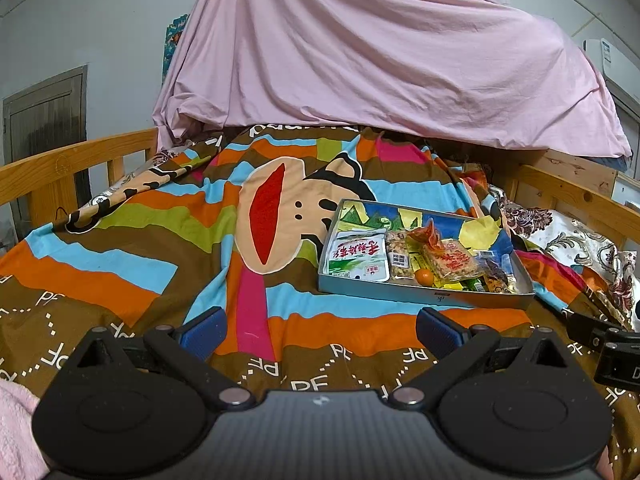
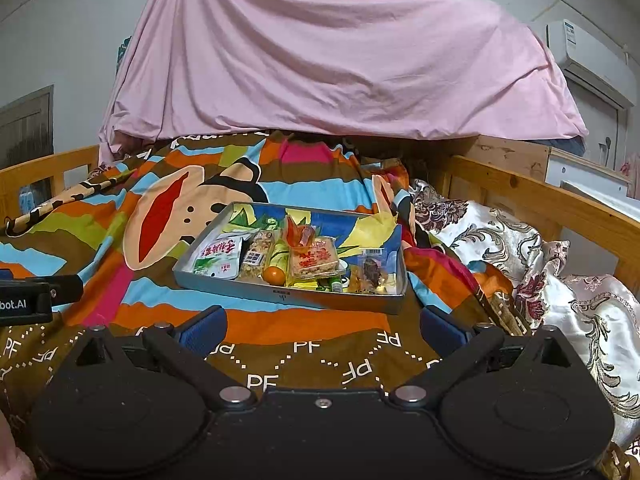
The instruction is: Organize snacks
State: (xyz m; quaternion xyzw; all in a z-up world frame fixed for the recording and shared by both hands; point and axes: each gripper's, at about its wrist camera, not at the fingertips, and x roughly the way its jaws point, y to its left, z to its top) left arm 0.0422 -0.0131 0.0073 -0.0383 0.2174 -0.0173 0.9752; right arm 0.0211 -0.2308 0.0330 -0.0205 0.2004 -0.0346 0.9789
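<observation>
We have both grippers hanging low over the striped bedspread (image 1: 132,240), short of the tray (image 2: 224,286), and neither holds anything: the left gripper (image 1: 320,330) has its blue pads spread wide with only cloth between them, and the right gripper (image 2: 322,328) stands released in the same way. The snacks all lie inside the shallow metal tray, which sits on the bedspread toward the right side of the bed, near the flowered pillows (image 2: 520,248). At the tray's left end lies a white packet (image 2: 220,258) with red lettering; beside it is a clear bag of nuts (image 2: 256,258), then a small orange fruit (image 2: 274,275) against the near wall, a rice cracker pack (image 2: 314,262) with a red-orange wrapper (image 2: 298,236) leaning over it, and a clear pouch with something dark (image 2: 372,270) at the right end. We judge all of these light and crinkly — the film wrappers will likely slip under the pads and crush easily, so we would pinch a sealed edge or corner, not the middle. The cracker pack looks brittle inside; a gentle squeeze across its short sides seems safest. The fruit is round and may roll — we would close on its widest part. The soft bed under the tray may let it tip if pressed.
</observation>
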